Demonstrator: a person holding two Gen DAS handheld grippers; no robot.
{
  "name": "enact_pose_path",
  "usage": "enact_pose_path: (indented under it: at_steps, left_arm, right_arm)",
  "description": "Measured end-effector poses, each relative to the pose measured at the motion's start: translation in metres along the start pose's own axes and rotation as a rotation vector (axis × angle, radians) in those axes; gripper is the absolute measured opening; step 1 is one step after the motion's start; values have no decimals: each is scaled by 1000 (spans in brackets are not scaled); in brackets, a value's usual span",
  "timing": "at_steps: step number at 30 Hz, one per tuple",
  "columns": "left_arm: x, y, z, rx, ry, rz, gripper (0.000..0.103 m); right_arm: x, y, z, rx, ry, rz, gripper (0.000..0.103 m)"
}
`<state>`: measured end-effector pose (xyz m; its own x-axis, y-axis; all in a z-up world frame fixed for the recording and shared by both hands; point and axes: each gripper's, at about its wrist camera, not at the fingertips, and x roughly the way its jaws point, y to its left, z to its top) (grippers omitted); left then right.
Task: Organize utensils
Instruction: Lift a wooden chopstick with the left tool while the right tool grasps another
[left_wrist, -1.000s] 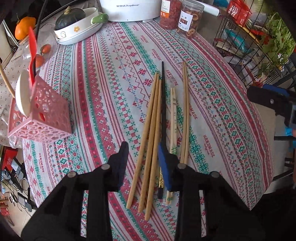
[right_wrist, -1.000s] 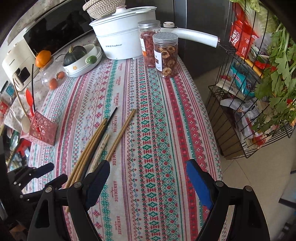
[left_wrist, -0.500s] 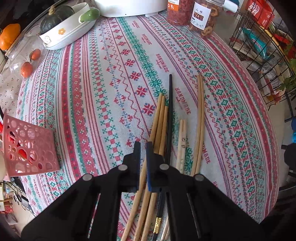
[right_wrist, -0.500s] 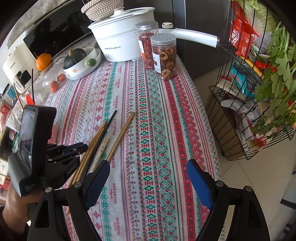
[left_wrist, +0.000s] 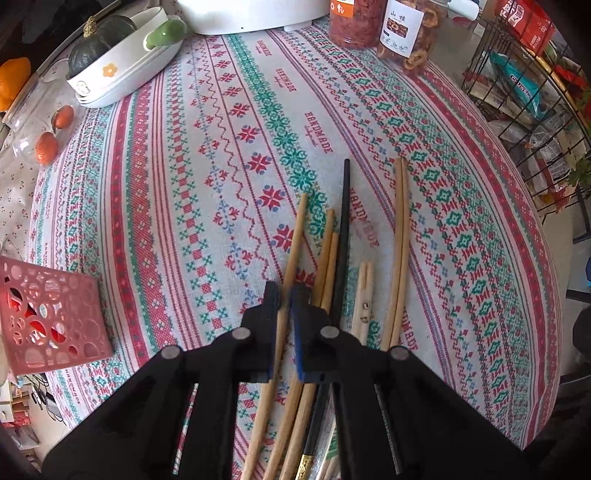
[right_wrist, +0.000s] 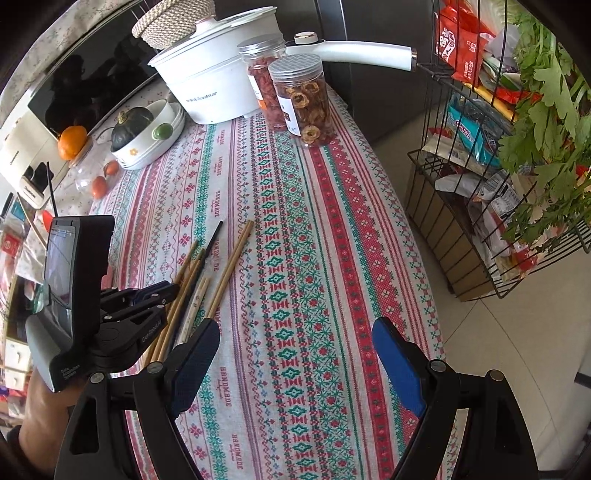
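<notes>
Several chopsticks lie side by side on the patterned tablecloth (left_wrist: 229, 155). My left gripper (left_wrist: 285, 295) is shut on the leftmost wooden chopstick (left_wrist: 293, 243), which runs between its jaws. Beside it lie two more wooden chopsticks (left_wrist: 327, 254), a black chopstick (left_wrist: 344, 221), a short pale pair (left_wrist: 364, 291) and a long curved wooden pair (left_wrist: 400, 236). A pink perforated utensil holder (left_wrist: 51, 314) stands at the left. My right gripper (right_wrist: 295, 354) is open and empty above the near table edge, right of the chopsticks (right_wrist: 221, 273); the left gripper (right_wrist: 162, 293) shows there too.
A white pot (right_wrist: 218, 81), two lidded jars (right_wrist: 303, 99) and a white dish with a squash (left_wrist: 122, 62) stand at the table's far end. A glass jar with small tomatoes (left_wrist: 44, 122) is far left. A wire rack with packets and greens (right_wrist: 498, 147) stands to the right.
My left gripper moved forward over the chopsticks and closed from wide open onto the leftmost wooden chopstick, which has shifted away from its neighbours. The right gripper stayed open and nearly still.
</notes>
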<state>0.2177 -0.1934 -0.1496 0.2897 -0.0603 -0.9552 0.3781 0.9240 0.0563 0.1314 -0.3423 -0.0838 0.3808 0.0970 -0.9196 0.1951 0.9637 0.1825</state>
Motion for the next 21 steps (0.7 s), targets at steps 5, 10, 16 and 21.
enact_pose_path:
  at_steps: [5, 10, 16, 21]
  left_arm:
    - [3, 3, 8, -10, 5, 6, 8]
    - [-25, -2, -12, 36, -61, -9, 7]
    - [-78, 6, -48, 75, -154, -58, 7]
    - [-119, 34, -87, 68, -246, -112, 7]
  right_arm:
    - [2, 2, 1, -9, 7, -2, 86]
    - [4, -1, 4, 1, 11, -3, 86]
    - [13, 4, 9, 13, 20, -23, 86]
    - [27, 16, 12, 5, 45, -33, 86]
